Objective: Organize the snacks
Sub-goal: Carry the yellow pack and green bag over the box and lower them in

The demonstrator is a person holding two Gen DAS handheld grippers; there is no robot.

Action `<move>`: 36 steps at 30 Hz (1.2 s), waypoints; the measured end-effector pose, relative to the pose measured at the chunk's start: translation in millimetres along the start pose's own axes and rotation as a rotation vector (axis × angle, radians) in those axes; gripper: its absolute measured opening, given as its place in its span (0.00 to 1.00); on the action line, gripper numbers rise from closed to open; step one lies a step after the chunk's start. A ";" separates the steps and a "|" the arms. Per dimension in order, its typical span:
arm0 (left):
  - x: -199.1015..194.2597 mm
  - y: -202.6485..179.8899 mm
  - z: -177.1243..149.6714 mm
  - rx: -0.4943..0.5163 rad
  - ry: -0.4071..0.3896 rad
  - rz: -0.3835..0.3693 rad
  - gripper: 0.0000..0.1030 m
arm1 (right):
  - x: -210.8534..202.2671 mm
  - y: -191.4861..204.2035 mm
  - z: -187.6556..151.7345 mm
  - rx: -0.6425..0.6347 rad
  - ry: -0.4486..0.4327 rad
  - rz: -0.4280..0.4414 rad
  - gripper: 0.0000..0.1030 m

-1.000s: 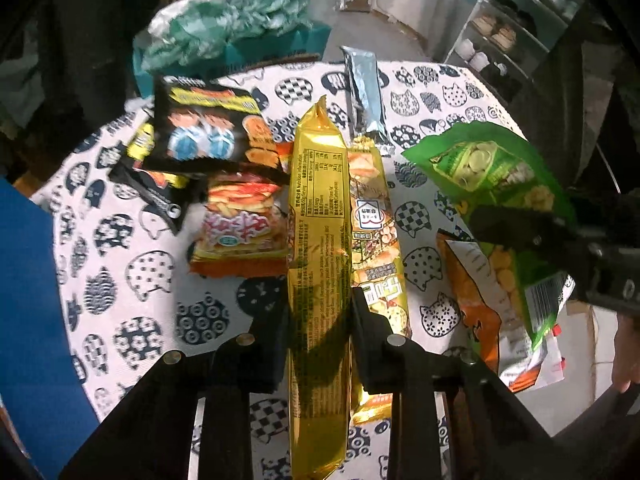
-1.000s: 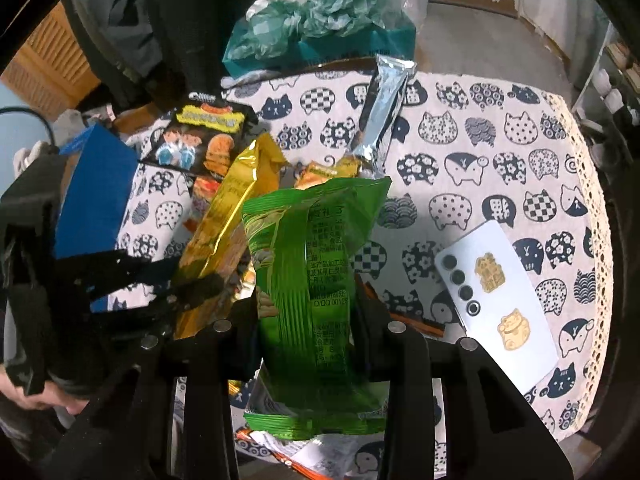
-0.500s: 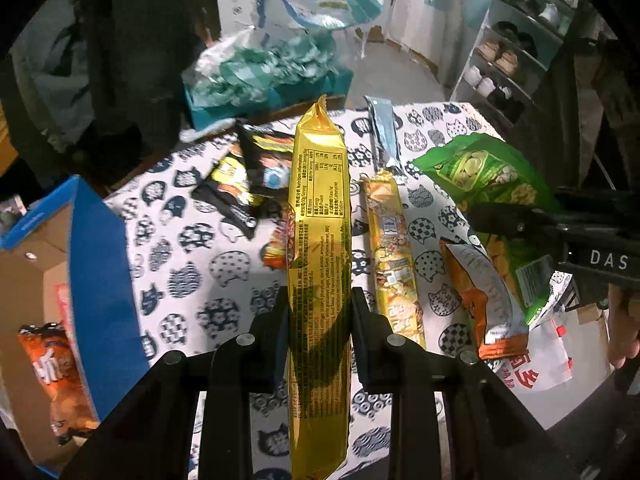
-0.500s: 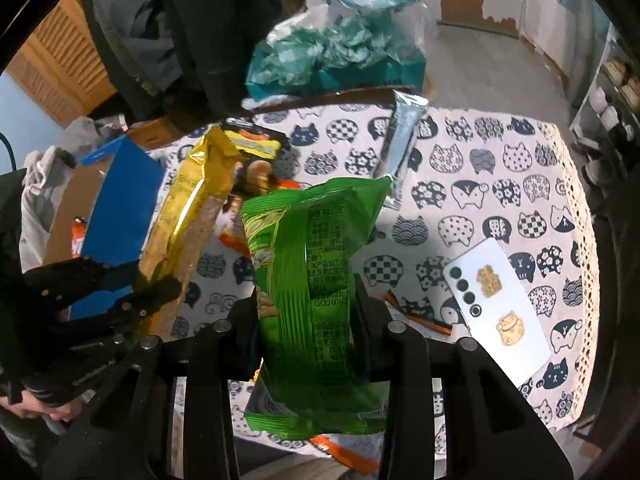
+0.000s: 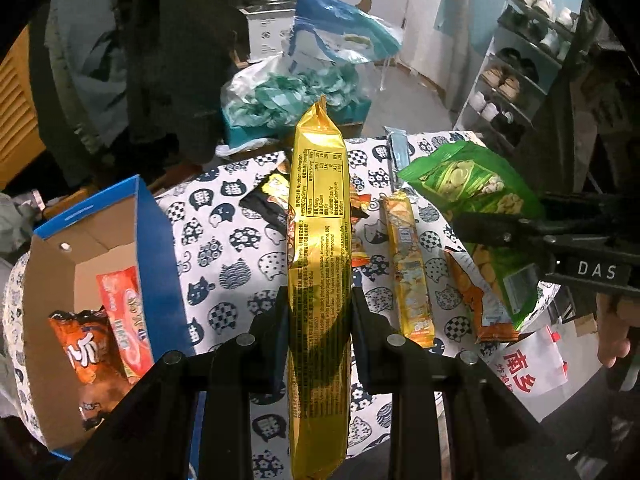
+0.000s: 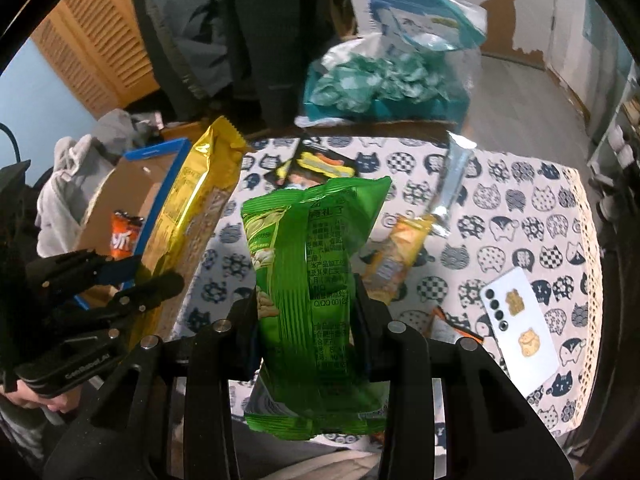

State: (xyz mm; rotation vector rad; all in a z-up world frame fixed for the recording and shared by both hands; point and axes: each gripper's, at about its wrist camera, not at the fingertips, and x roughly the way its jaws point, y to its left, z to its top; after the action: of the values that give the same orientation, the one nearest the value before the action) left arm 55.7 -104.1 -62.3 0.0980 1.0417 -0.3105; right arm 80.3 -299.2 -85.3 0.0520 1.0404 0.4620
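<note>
Gold snack pack [image 5: 319, 248] held above tablecloth [image 5: 224, 256], blue box [image 5: 160, 256] beside

Two grippers up, each with one packet: one gold packet [image 5: 319, 240], one green bag [image 6: 310, 280]. One blue cardboard box [image 5: 158, 248] with two snacks inside (one orange [image 5: 86, 354], one red [image 5: 126, 320]). One phone [image 6: 520, 316] on one cat-print tablecloth [image 6: 520, 208].

The gold packet [image 5: 319, 240] hides snacks behind it; its lower end runs off-frame.
</note>
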 end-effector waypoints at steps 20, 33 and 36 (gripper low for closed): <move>-39.0 82.5 -17.5 -0.141 -0.055 0.043 0.27 | 23.6 63.1 23.9 -0.050 0.040 0.042 0.34; -55.5 167.4 -38.4 -0.253 -0.083 0.150 0.27 | 49.7 135.3 47.5 -0.129 0.058 0.069 0.34; -55.9 187.0 -44.1 -0.261 -0.098 0.203 0.27 | 59.8 155.2 53.0 -0.149 0.070 0.084 0.34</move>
State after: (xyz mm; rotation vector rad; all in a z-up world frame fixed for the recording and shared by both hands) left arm 48.8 95.4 -48.9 -0.0460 0.9580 0.0058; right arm 96.5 -126.3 -67.2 -0.0536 1.0726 0.6201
